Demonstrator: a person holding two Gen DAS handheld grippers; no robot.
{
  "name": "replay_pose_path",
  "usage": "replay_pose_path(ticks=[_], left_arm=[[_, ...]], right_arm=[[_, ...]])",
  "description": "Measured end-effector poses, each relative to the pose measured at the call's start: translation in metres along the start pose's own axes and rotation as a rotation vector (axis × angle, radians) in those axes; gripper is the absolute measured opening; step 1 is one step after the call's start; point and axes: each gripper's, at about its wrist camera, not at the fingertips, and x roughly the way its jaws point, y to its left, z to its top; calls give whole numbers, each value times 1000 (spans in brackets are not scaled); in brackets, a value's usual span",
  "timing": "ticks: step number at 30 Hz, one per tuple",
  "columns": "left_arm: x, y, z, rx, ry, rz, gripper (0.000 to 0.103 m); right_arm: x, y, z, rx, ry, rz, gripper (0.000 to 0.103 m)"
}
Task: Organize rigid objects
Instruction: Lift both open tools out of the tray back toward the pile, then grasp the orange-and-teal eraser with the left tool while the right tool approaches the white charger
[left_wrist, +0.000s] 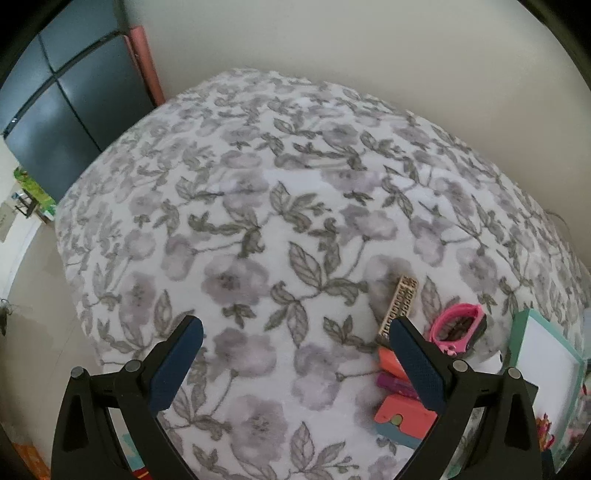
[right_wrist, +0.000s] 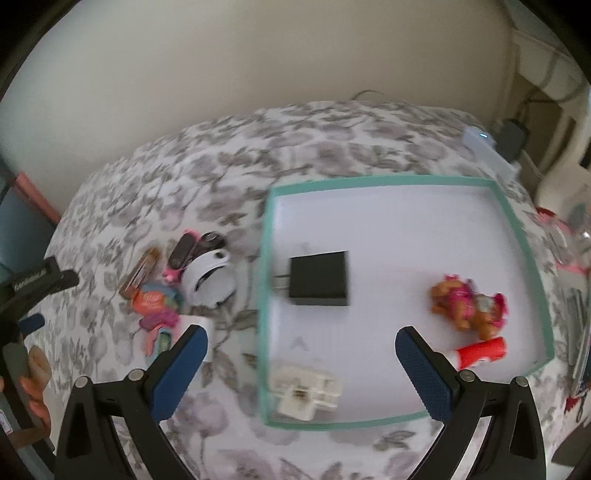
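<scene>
A teal-rimmed white tray (right_wrist: 524, 236) lies on the floral bed cover. Inside it are a black charger block (right_wrist: 319, 278), a white plug adapter (right_wrist: 304, 391), an orange and pink toy figure (right_wrist: 467, 304) and a red and white tube (right_wrist: 480, 350). My right gripper (right_wrist: 301, 347) hovers open over the tray's near left part, holding nothing. Left of the tray lies a pile: a white band (right_wrist: 208, 277), a pink watch (left_wrist: 458, 328), a wooden comb-like piece (left_wrist: 400, 301) and coral and purple pieces (left_wrist: 397, 410). My left gripper (left_wrist: 295, 339) is open and empty, left of that pile.
The tray's corner (left_wrist: 546, 354) shows at the right in the left wrist view. A dark cabinet (left_wrist: 62, 118) stands beyond the bed's far left. A white device (right_wrist: 484, 147) and cables sit at the bed's far right corner. A hand (right_wrist: 35, 380) holds the other gripper at the left.
</scene>
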Motion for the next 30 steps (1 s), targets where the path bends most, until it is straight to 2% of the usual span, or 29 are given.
replay_pose_path(ticks=[7,11,16,22,24,30], left_arm=[[23,-17,-13,62,124,-79,101],[31,-24,-22,87,166,-111,101],[38,-37,-32,116,224,-207,101],[43,-61,-46,177,316,-356,101],[45,-68,-50,203,332,-371,101],[50,-83,-56,271,330,-344,101]], right_arm=[[21,34,-10,-96,52,-25,103],[31,43,-13,-128,68,-39,103],[31,32,-10,-96,62,-67,103],[26,8,-4,-10,53,-64,103],[26,4,-4,4,55,-67,103],[28,-2,-5,15,71,-74,103]])
